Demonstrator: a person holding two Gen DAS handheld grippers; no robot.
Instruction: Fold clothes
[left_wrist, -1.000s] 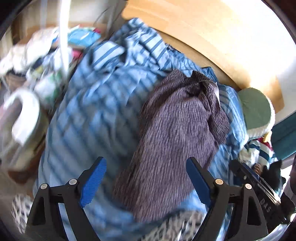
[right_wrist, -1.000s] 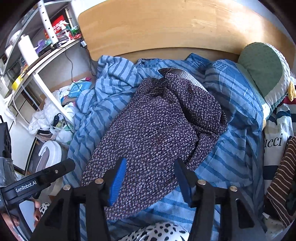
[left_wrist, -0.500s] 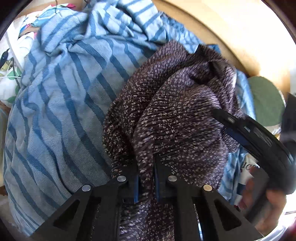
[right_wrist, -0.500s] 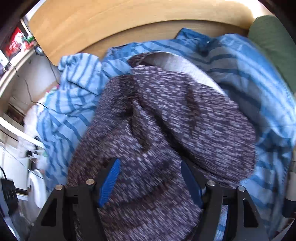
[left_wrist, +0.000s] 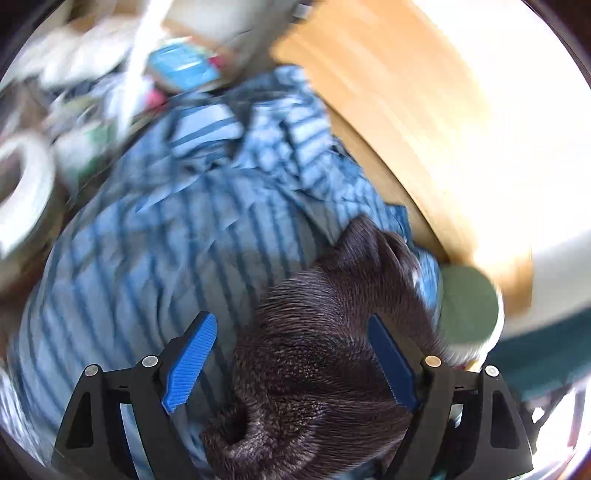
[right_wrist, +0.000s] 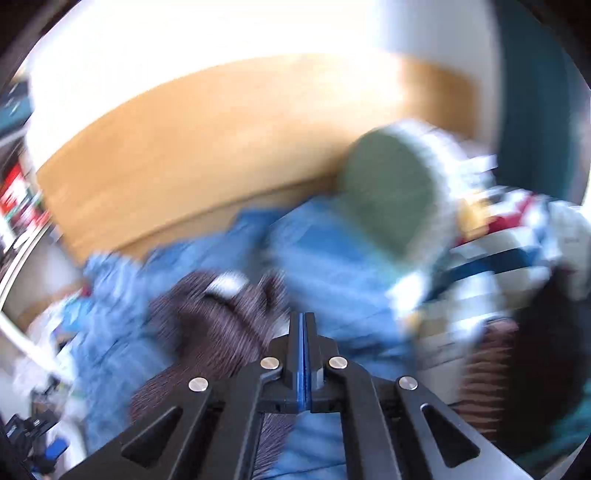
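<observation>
**A:** So where are the hands at right now? Both views are pretty smeared.

**B:** Left gripper (left_wrist: 291, 358) is angled down at the bed, blue pads wide apart and opening. The dark speckled knit garment (left_wrist: 317, 354) sits bunched below, between them, but the pads aren't pressing on it. It lies on the blue striped bedding (left_wrist: 155, 266), close to the wooden headboard (left_wrist: 399, 122) and the green pillow (left_wrist: 467, 302).

**A:** And the right one?

**B:** Right gripper (right_wrist: 303, 325) is also tilted down, jaws squeezed fully together, just a thin blue line between the pads. Honestly can't see any cloth pinched in there. The knit garment (right_wrist: 207, 325) is off to its left and below it.

**A:** What changed from earlier?

**B:** Half a second ago the left one was clamped narrow on a fold of the knit; now it has let go and pulled back, so far more bedding shows. The right was open over the garment then; now it's closed and swung up toward the headboard and the pillow (right_wrist: 391, 192).
</observation>
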